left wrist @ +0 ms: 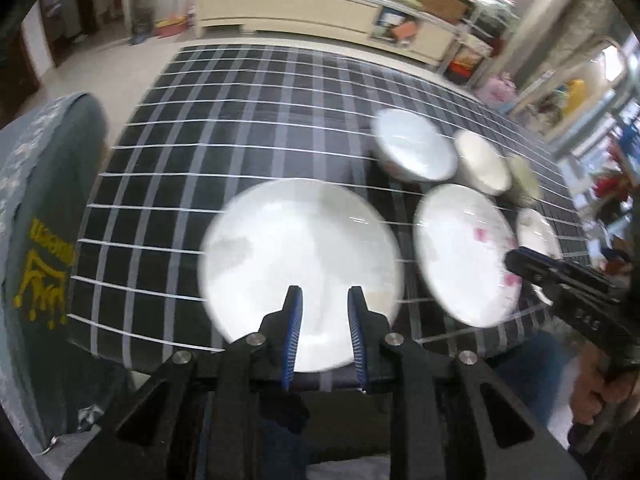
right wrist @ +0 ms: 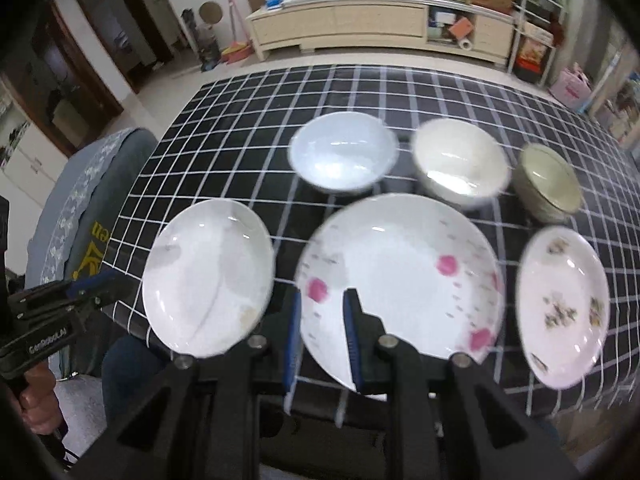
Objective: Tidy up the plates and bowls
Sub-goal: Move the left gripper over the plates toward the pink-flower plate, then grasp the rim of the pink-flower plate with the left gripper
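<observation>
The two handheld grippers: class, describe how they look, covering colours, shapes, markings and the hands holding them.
The left gripper and right gripper are both matte black, with angular arms, silver round pivot bolts and narrow fingers faced with ribbed blue pads. White lettering marks each body's side. A bare hand grips the left one's black handle.

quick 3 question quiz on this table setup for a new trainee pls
1. True or false: the left gripper is shut on the plain white plate.
2. How many bowls stand in the back row?
3. Which plate lies just ahead of the right gripper: A) pink-flowered plate, B) small floral plate?

Key: 1 false, it is open and holds nothing; 2 three: white bowl, cream bowl, greenish bowl; 3 A.
</observation>
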`<state>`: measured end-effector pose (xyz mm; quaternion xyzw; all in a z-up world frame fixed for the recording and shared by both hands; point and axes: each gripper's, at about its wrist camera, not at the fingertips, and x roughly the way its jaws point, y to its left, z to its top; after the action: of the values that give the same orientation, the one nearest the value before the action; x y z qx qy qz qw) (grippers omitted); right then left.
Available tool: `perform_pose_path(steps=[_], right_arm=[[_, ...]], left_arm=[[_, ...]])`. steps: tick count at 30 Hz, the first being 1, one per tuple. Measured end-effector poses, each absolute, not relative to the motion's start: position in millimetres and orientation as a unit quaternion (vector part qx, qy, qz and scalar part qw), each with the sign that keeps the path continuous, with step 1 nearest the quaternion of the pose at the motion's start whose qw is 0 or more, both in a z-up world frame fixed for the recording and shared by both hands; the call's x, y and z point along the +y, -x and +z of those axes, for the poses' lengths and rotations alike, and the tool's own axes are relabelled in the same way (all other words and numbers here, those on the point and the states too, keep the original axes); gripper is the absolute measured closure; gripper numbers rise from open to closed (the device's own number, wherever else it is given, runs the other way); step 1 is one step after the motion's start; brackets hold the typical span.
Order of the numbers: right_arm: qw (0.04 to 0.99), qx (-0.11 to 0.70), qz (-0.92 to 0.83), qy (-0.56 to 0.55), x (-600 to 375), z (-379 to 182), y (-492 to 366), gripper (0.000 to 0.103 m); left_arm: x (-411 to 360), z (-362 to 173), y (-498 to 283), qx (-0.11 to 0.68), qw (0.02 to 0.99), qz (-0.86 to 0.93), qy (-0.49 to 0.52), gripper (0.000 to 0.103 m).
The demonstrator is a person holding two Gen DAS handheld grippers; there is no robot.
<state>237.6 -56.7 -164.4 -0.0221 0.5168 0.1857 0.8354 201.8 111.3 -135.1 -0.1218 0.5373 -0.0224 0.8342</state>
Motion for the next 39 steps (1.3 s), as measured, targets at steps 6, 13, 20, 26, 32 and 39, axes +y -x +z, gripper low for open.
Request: perform_pose_path(steps=[6,13,20,26,32,39], right_arm=[[0.838,0.518,0.168,0.005,-102.7,-161.1,-225.0,0.078],[0.851,0.507,0.135,0.004,-144.8,-165.7,-226.4,0.078],[0.852,0.51,0.117,0.009,-168.0,-178.9,-242.0,0.078],[0.843,0.526,0.113,0.003,-176.6,-199.8,-264.9,0.059],[0.836,0.539,0.104,0.006,-176.3,-215.9,-284.4,0.056],[0.834,0.539,0.116,0.02,-168.5,-224.7,-298.2,0.056]], left_arm=[[60.8,-133.2,-207.7,0.54,0.833,-0.061,0.107,0.082],[22.2,-144.0,-221.1,0.554,0.824,-0.075,0.096,0.082],[10.3,-162.6,-241.5,0.563,0.819,-0.071,0.087,0.082],[5.4,-182.8,-262.0,0.571,0.816,-0.061,0.072,0.082],[9.0,-204.2,-281.7,0.591,0.801,-0.054,0.076,0.082],[8.5,-217.1,-297.5,0.596,0.798,-0.057,0.062,0.082]])
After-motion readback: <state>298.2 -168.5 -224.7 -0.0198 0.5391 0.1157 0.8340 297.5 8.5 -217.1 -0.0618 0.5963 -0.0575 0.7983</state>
